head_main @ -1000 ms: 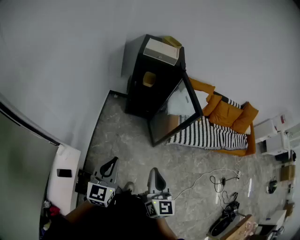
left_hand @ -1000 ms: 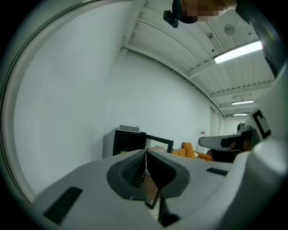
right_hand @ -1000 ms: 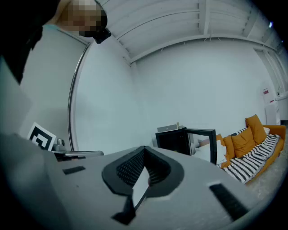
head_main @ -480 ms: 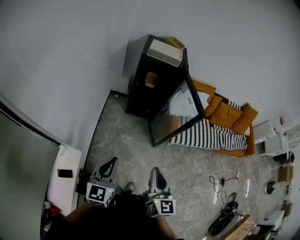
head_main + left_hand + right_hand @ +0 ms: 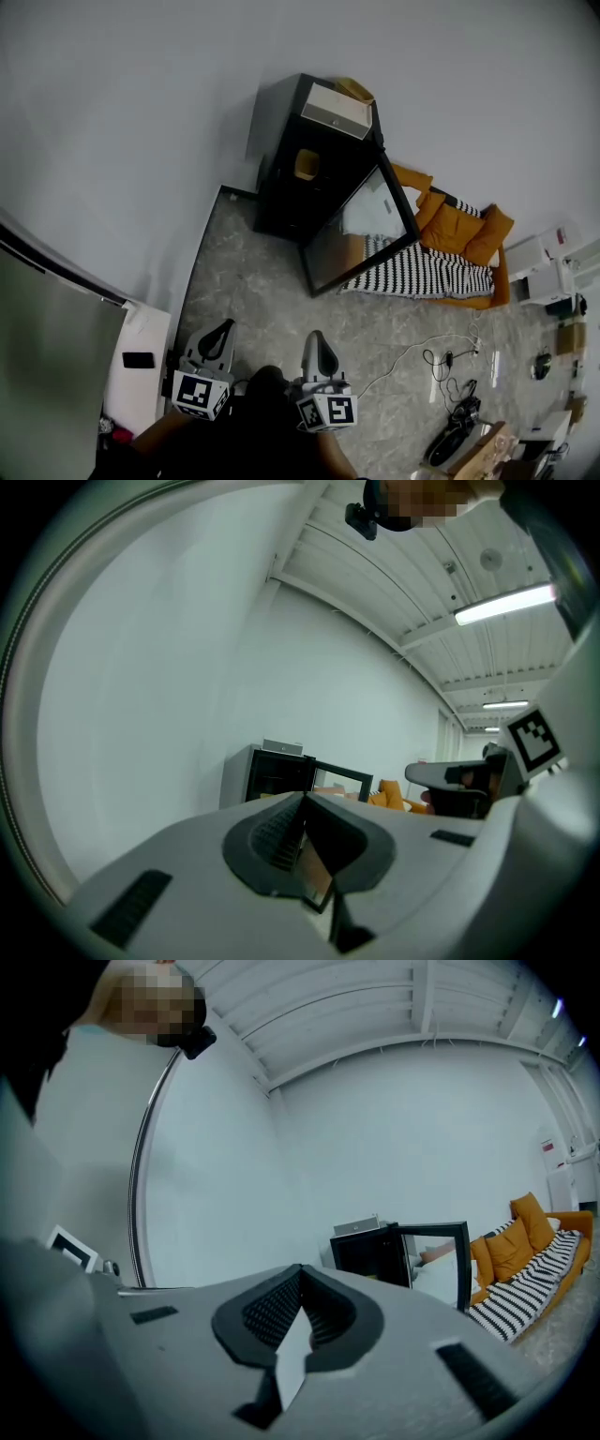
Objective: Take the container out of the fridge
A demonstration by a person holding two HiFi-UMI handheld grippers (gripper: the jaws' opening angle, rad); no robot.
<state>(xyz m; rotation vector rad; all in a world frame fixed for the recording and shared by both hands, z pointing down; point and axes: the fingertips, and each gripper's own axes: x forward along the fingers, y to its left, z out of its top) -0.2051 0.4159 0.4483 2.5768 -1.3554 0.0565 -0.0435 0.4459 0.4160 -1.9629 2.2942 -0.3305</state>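
A black fridge [image 5: 281, 187] stands against the far wall, its glass door [image 5: 361, 234] swung open to the right. Inside, on an upper shelf, sits a yellow container [image 5: 305, 165]. Both grippers are held low at the bottom of the head view, far from the fridge. My left gripper [image 5: 222, 327] and my right gripper [image 5: 316, 337] point toward the fridge, each with its jaws together and nothing between them. The fridge [image 5: 272, 775] shows small beyond the left gripper [image 5: 302, 799]. It shows again as the fridge [image 5: 370, 1255] past the right gripper [image 5: 300, 1269].
A pale box [image 5: 337, 108] lies on top of the fridge. An orange sofa [image 5: 459, 230] with a striped blanket [image 5: 422, 272] sits right of the door. Cables [image 5: 441, 361] trail over the stone floor at the right. A white cabinet [image 5: 141, 361] with a dark phone stands at the left.
The head view has shifted slightly, with the fridge a little further right and lower in frame. Both grippers keep the same pose, jaws together.
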